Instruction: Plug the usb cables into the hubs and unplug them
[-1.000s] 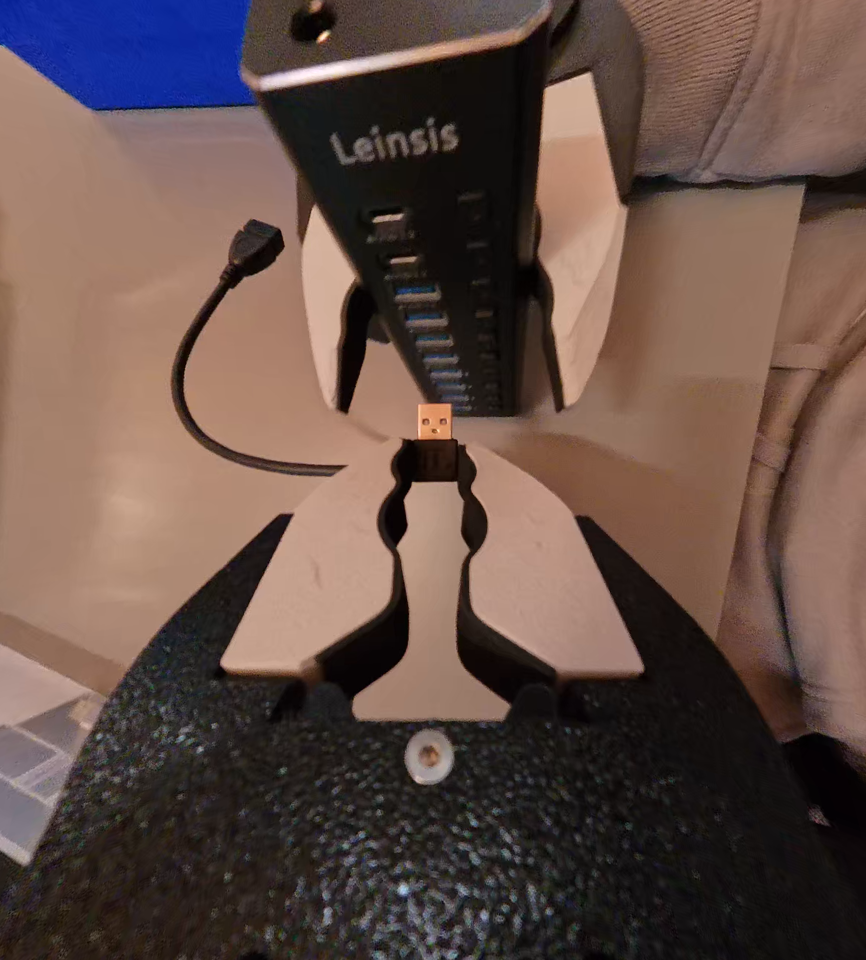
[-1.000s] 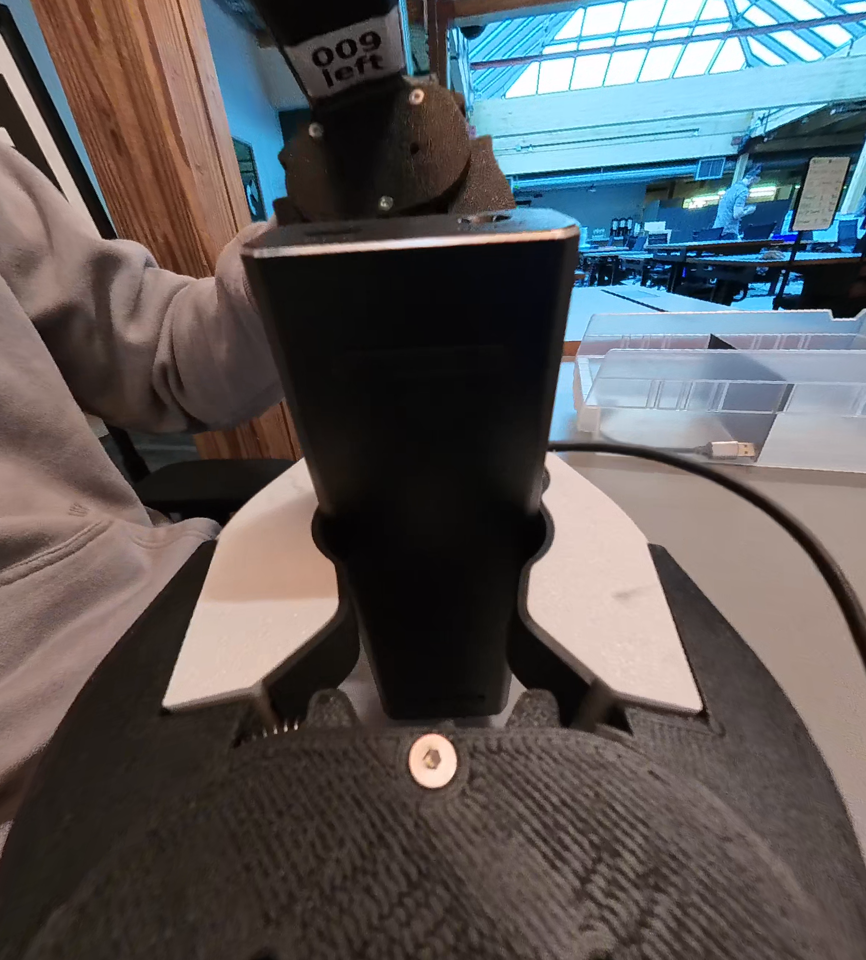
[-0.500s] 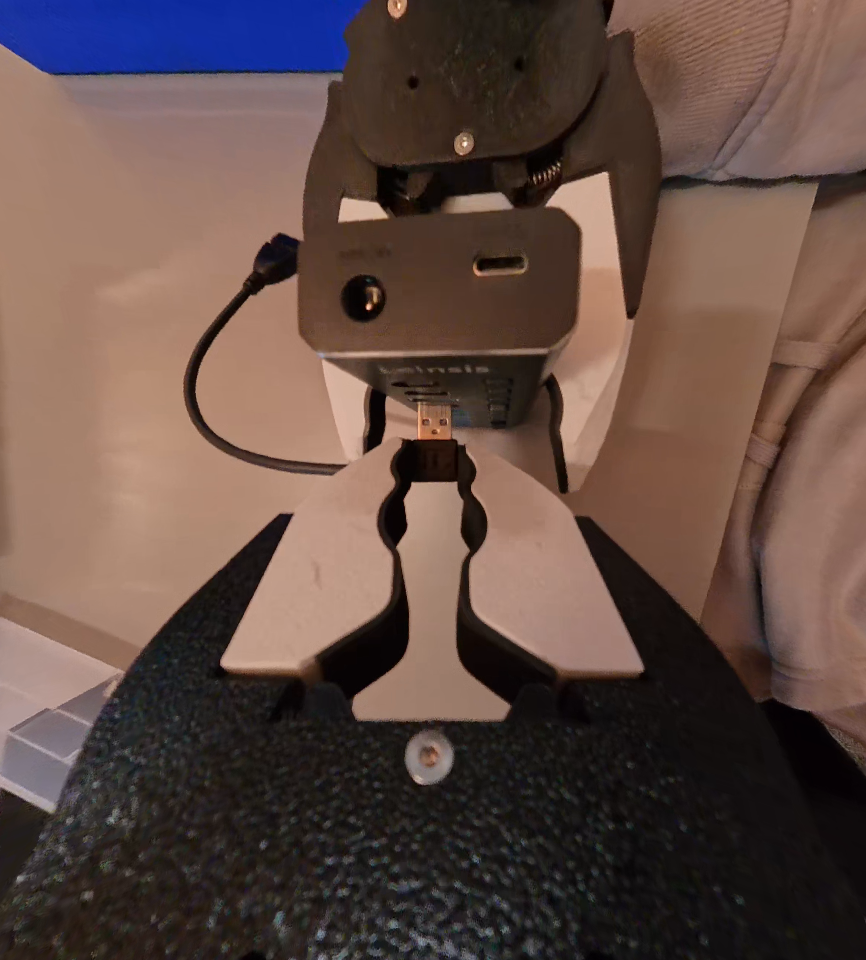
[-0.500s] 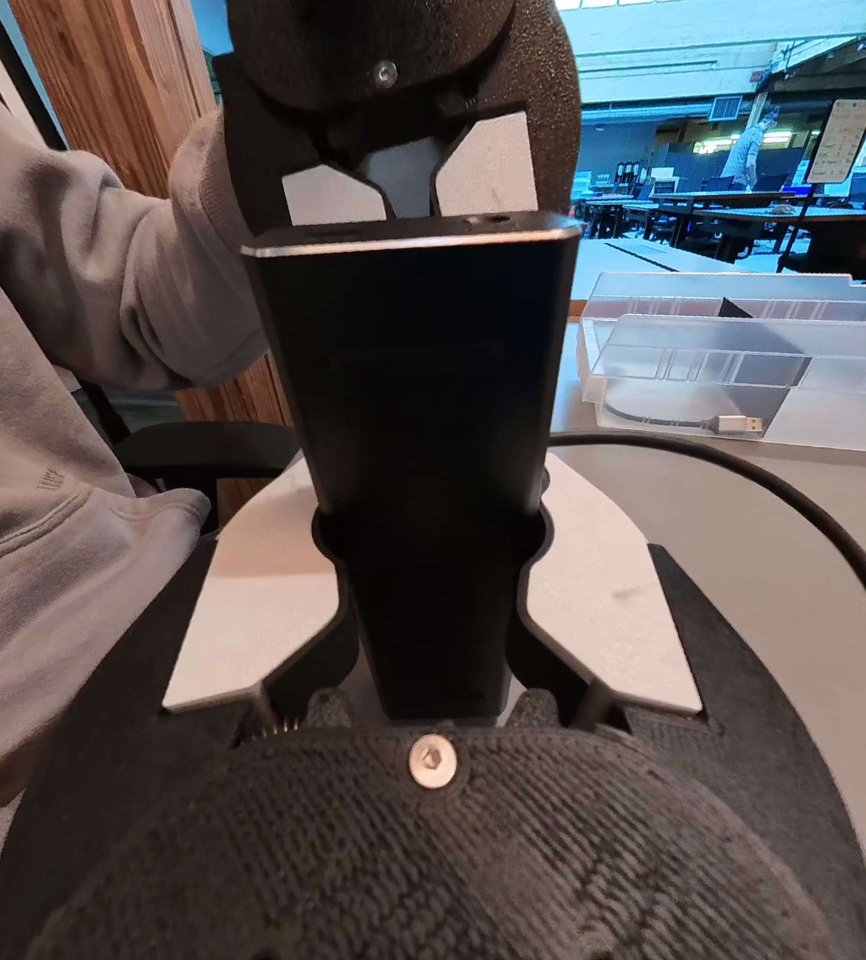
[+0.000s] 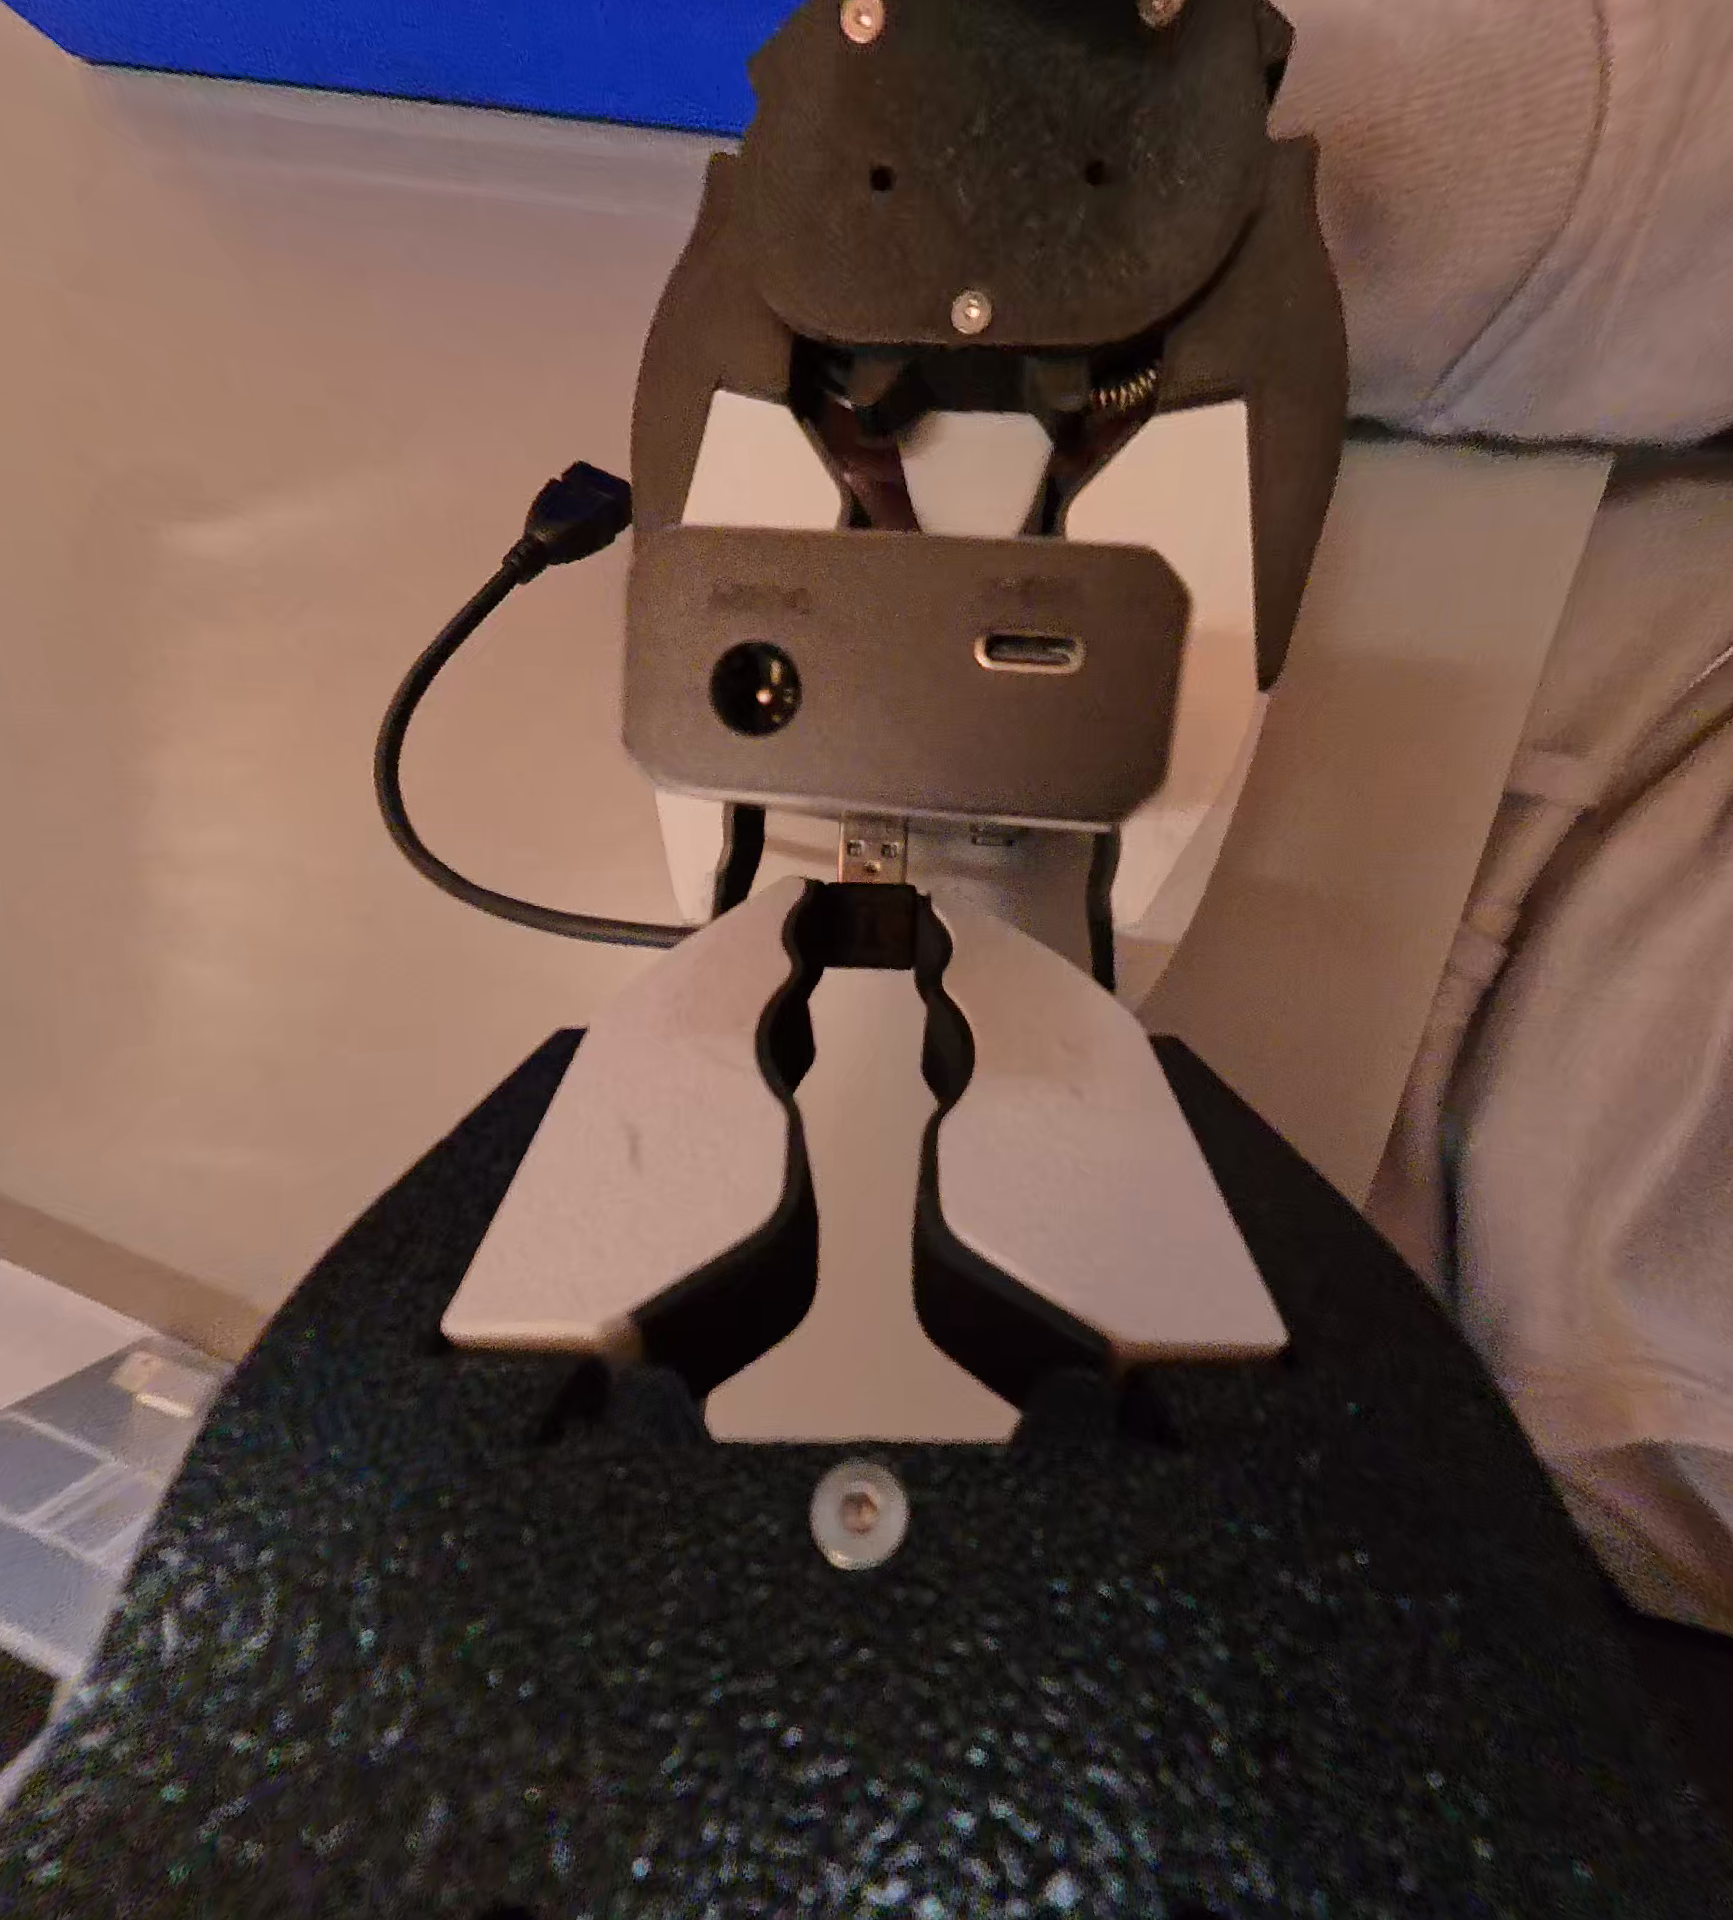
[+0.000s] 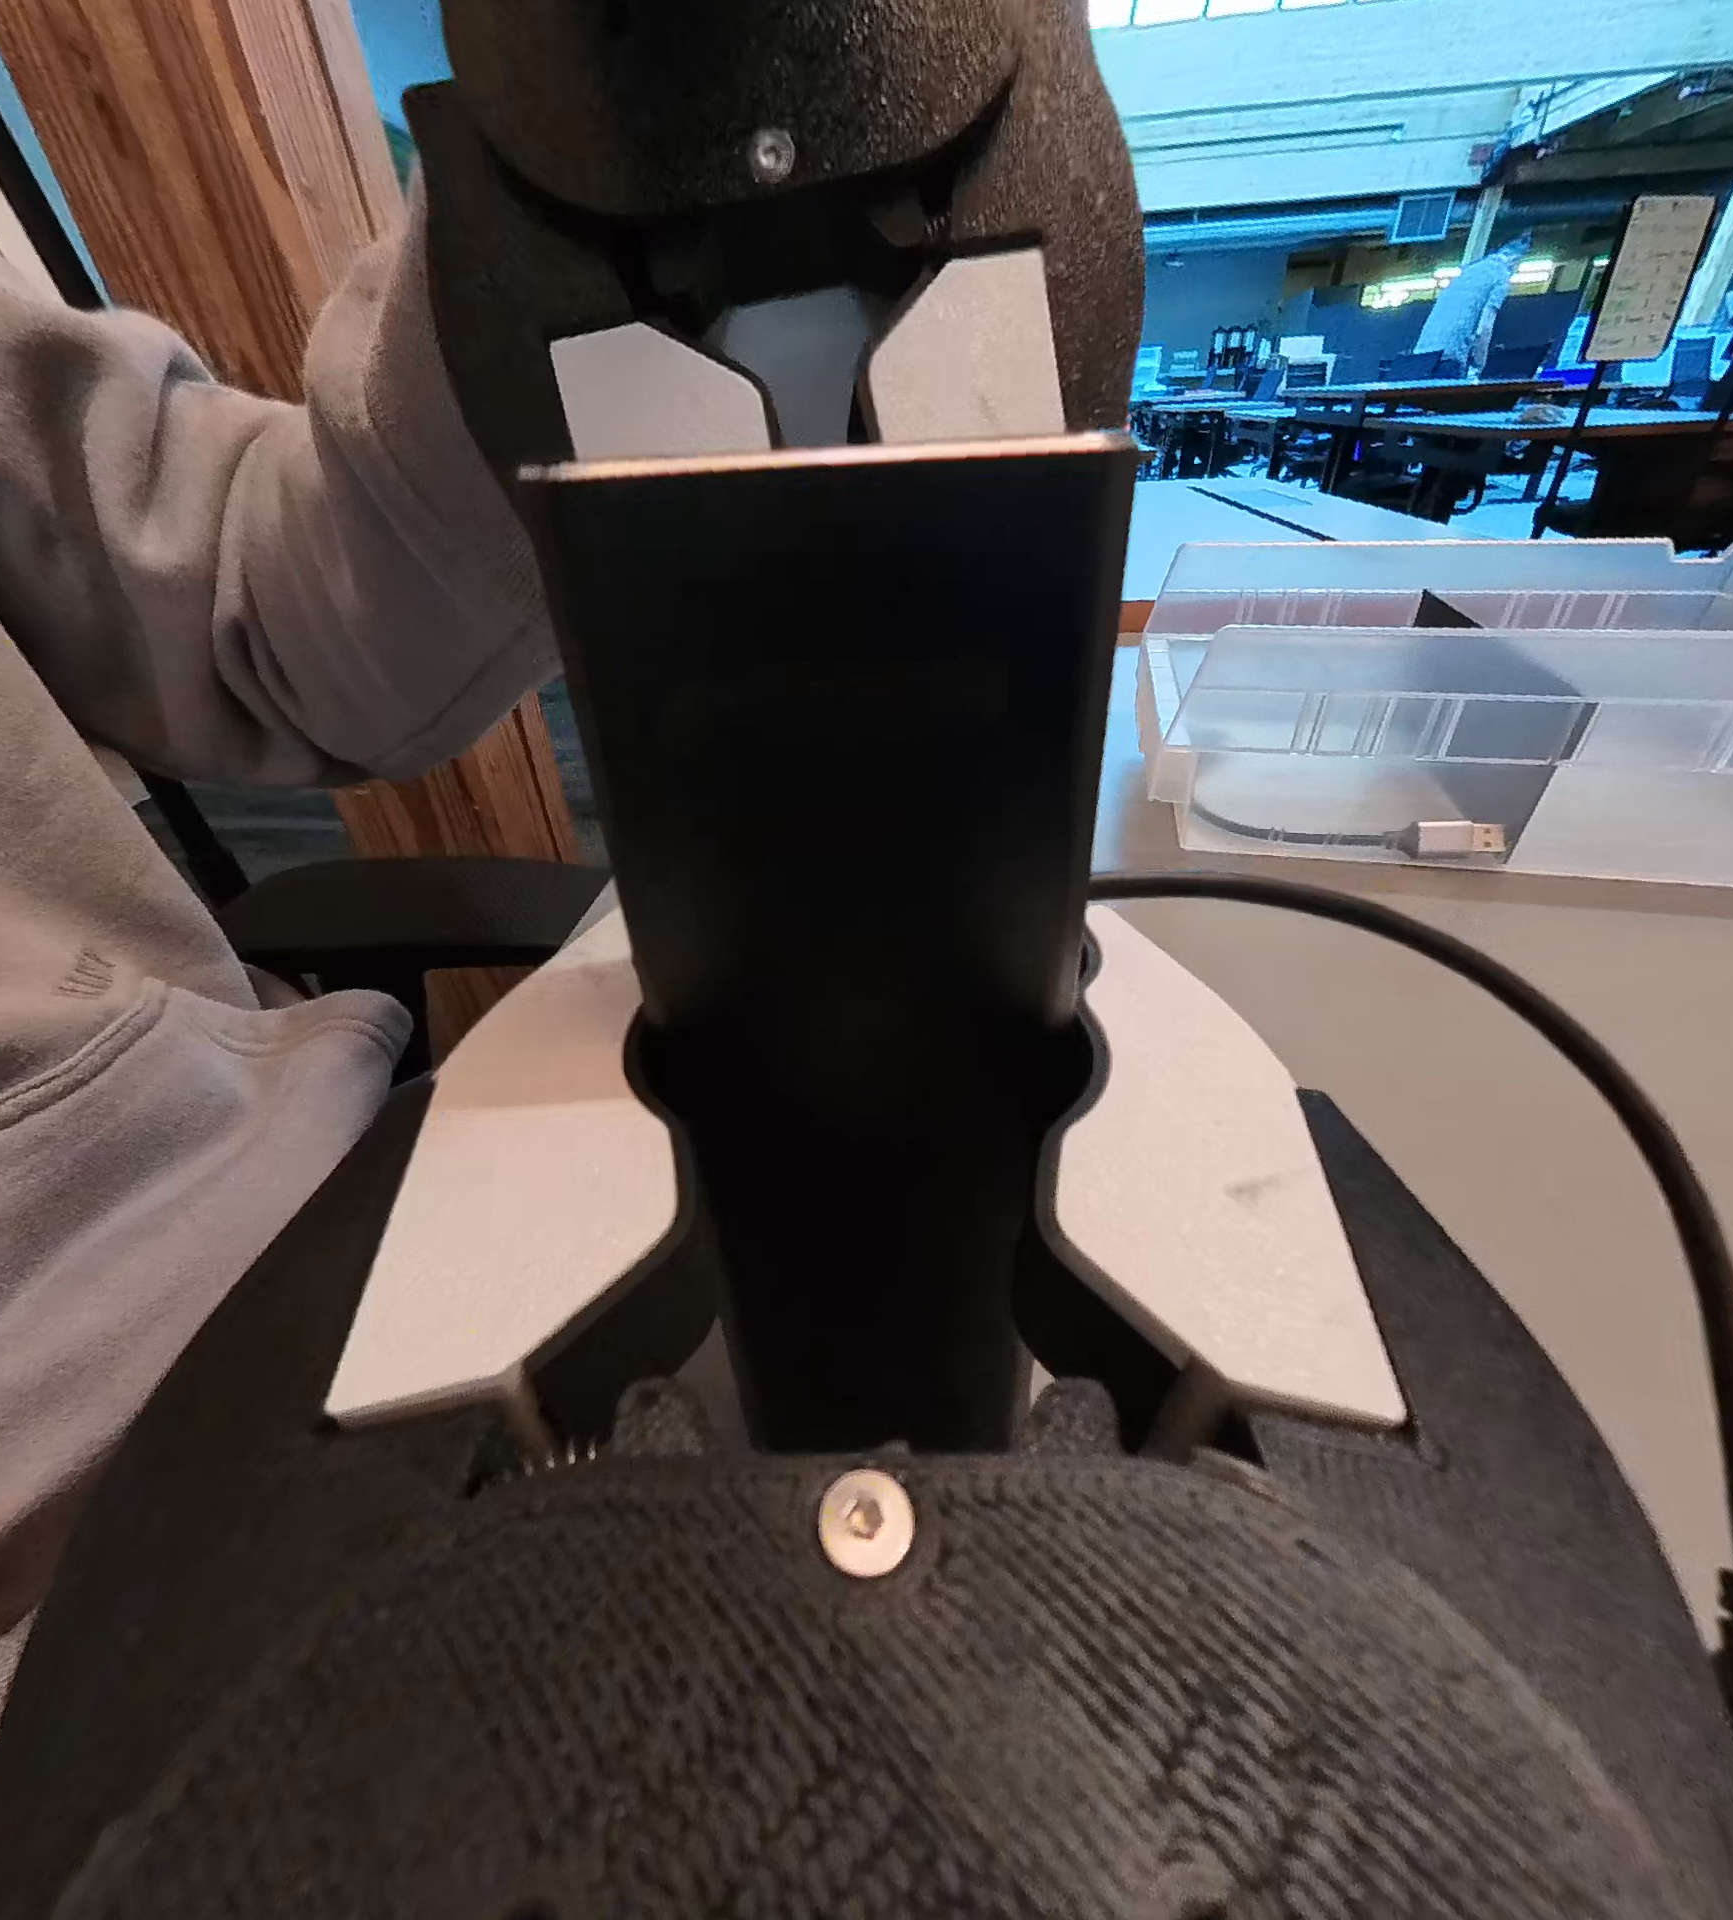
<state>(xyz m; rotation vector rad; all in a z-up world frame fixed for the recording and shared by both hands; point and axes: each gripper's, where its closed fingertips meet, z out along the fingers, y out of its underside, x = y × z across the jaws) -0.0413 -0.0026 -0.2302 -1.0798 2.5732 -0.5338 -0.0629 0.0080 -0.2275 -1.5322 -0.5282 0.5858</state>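
Note:
In the left wrist view my left gripper (image 5: 864, 914) is shut on the black USB plug (image 5: 867, 935). Its metal tip (image 5: 874, 850) points up against the port side of the hub (image 5: 903, 665), just under the hub's grey end face with a round jack and a small oval port. I cannot tell if the tip is inside a port. The plug's black cable (image 5: 405, 769) loops off to the left. My right gripper (image 6: 862, 997) is shut on the long black hub (image 6: 831, 779) and holds it lengthwise. The right gripper also shows behind the hub in the left wrist view (image 5: 976, 177).
Clear plastic bins (image 6: 1464, 717) stand on the grey table (image 6: 1464, 987) at the right, with a silver-tipped USB cable (image 6: 1454, 840) in one. The black cable (image 6: 1620, 1122) curves over the table. A person's grey sleeve (image 6: 166, 623) and a wooden post (image 6: 197, 187) are on the left.
The hub has tilted so that its end face, not its port side, turns toward the left camera. The two grippers have closed in, and the plug's tip now meets the hub.

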